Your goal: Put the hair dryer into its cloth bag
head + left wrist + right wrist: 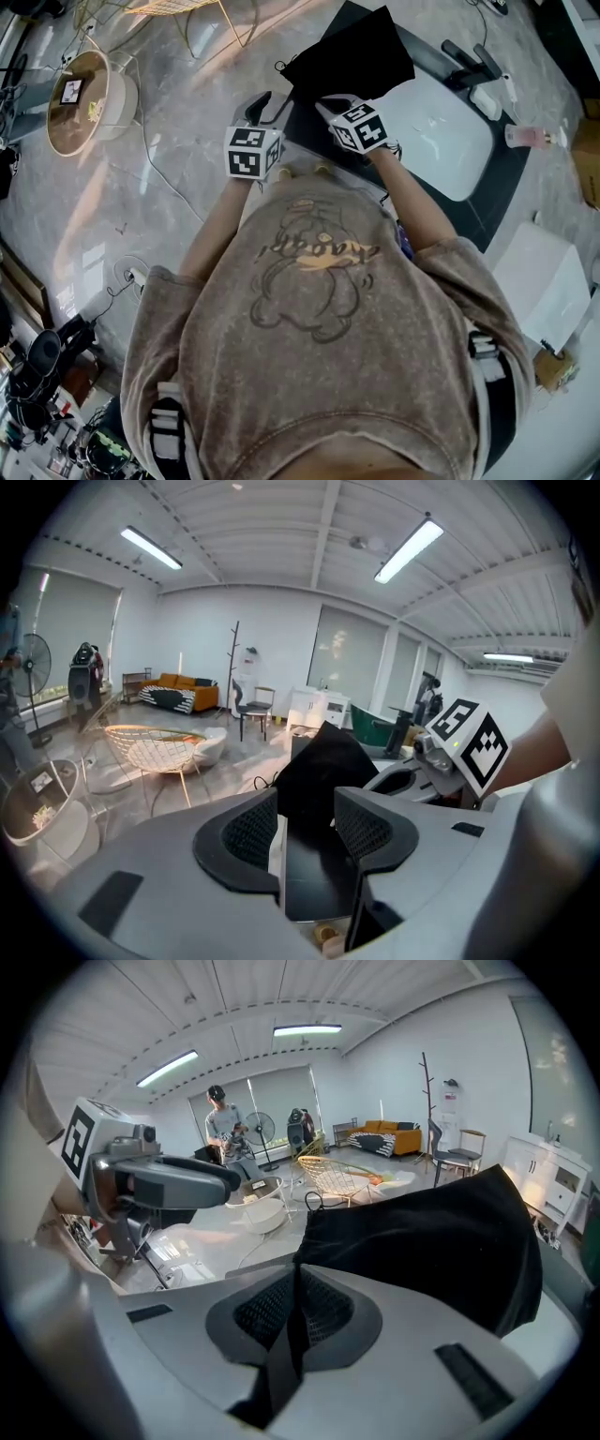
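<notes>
The black cloth bag (pixel 352 52) hangs over the black table top (pixel 487 220) in front of me. My right gripper (pixel 330 105) is shut on the bag's near edge; in the right gripper view the cloth (pixel 422 1241) runs out of the closed right gripper (pixel 295 1307). My left gripper (pixel 262 105) stands open just left of the bag, its pads apart, with only the table edge and the bag (pixel 319 771) visible beyond the left gripper (pixel 305 832). A dark long object (pixel 469 58), perhaps the hair dryer, lies at the table's far end.
A white basin-like tray (pixel 445 122) lies on the table. A round basket (pixel 89 98) and a wire chair (pixel 187 19) stand on the floor to the left, with a cable (pixel 159 169). A white box (pixel 544 281) sits at right, near a pink bottle (pixel 530 136).
</notes>
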A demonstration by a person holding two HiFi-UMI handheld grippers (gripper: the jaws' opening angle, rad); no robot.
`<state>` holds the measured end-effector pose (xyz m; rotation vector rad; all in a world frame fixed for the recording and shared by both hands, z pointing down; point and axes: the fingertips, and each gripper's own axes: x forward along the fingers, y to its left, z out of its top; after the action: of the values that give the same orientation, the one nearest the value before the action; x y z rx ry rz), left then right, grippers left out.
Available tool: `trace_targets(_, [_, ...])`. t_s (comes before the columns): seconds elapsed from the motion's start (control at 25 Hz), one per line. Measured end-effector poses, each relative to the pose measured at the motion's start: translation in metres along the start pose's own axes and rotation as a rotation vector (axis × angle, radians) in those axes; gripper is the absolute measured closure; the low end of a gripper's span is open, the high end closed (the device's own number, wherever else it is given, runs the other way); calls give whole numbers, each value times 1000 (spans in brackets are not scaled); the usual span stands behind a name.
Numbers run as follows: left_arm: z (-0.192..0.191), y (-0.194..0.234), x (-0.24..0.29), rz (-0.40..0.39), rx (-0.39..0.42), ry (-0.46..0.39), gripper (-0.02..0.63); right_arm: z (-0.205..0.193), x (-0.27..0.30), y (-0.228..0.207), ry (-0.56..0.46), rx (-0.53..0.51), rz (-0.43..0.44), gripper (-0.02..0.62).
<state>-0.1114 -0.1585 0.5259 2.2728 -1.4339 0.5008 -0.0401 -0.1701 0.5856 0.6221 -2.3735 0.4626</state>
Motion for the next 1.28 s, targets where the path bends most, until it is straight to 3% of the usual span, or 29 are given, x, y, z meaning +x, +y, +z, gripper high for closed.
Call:
trace_targets(0.28, [1, 4, -7, 5, 1, 6, 413, -16, 11, -3, 30, 6, -15, 574])
trace_targets(0.64, [17, 3, -8, -64, 21, 8, 413, -20, 17, -3, 40, -4, -16, 562])
trace_targets(0.8, [31, -4, -9, -117, 13, 1, 413, -4, 9, 5, 24, 8, -8, 462])
trace_targets(1.08, [67, -11, -16, -173, 14, -41, 413, 65, -41, 10, -172, 30, -13, 442])
trace_targets(1.28, [105, -13, -26, -189, 35, -93, 413, 103, -98, 3, -331, 33, -71, 463])
